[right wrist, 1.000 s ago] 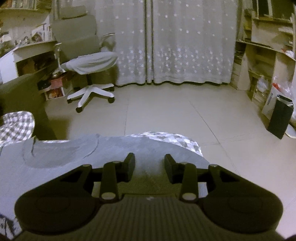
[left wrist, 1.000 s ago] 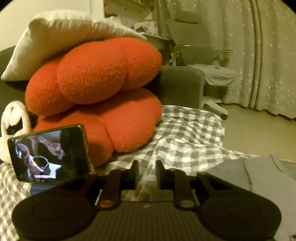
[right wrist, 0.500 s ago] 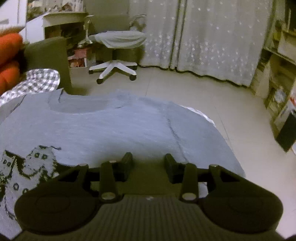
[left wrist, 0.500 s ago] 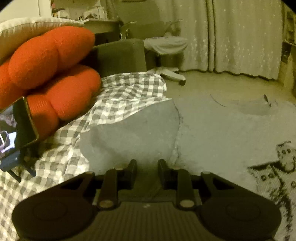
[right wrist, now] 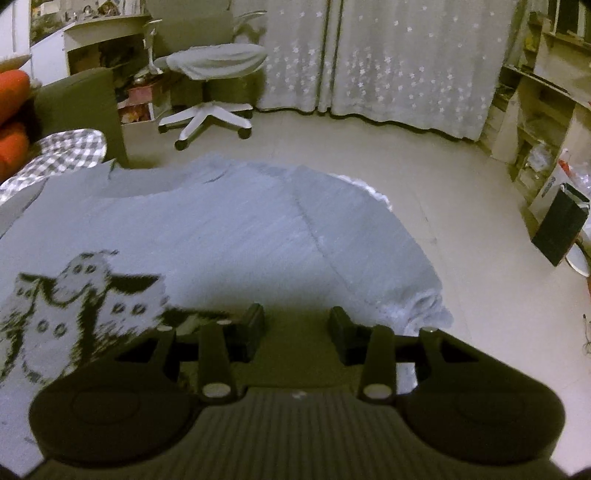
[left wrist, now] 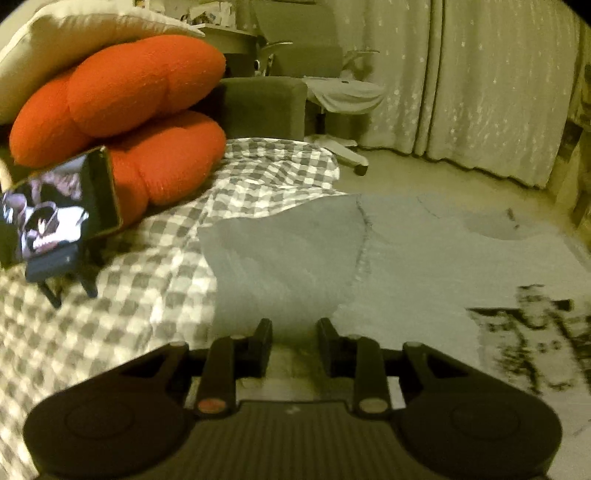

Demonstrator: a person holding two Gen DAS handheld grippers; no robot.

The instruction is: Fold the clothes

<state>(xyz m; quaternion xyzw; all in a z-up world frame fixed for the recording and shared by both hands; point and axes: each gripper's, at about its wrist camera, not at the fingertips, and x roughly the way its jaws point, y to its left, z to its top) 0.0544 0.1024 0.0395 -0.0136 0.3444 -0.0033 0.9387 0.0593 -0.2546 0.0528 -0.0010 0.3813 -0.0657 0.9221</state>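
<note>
A grey T-shirt (left wrist: 406, 258) lies spread flat on a checked blanket (left wrist: 110, 295), collar (right wrist: 147, 184) at the far edge. A black-and-white print (right wrist: 85, 299) covers its chest. My left gripper (left wrist: 294, 328) hovers over the shirt's left sleeve (left wrist: 280, 251), near the sleeve's lower edge. Its jaws stand a little apart with only cloth below them, nothing pinched. My right gripper (right wrist: 296, 317) is above the shirt (right wrist: 240, 229) beside the right sleeve (right wrist: 388, 266), which hangs over the bed's edge. It is open too, with shadowed fabric showing in the gap.
Orange cushions (left wrist: 140, 110) under a white pillow (left wrist: 74, 33) sit at the left, with a phone on a stand (left wrist: 55, 210) in front. On the floor beyond are an office chair (right wrist: 210, 74), a black bag (right wrist: 557, 232) and shelves (right wrist: 546, 92).
The left view swung right from the cushions onto the shirt's left sleeve, and its jaws parted slightly. The right gripper came in over the shirt, so the print and right sleeve now show.
</note>
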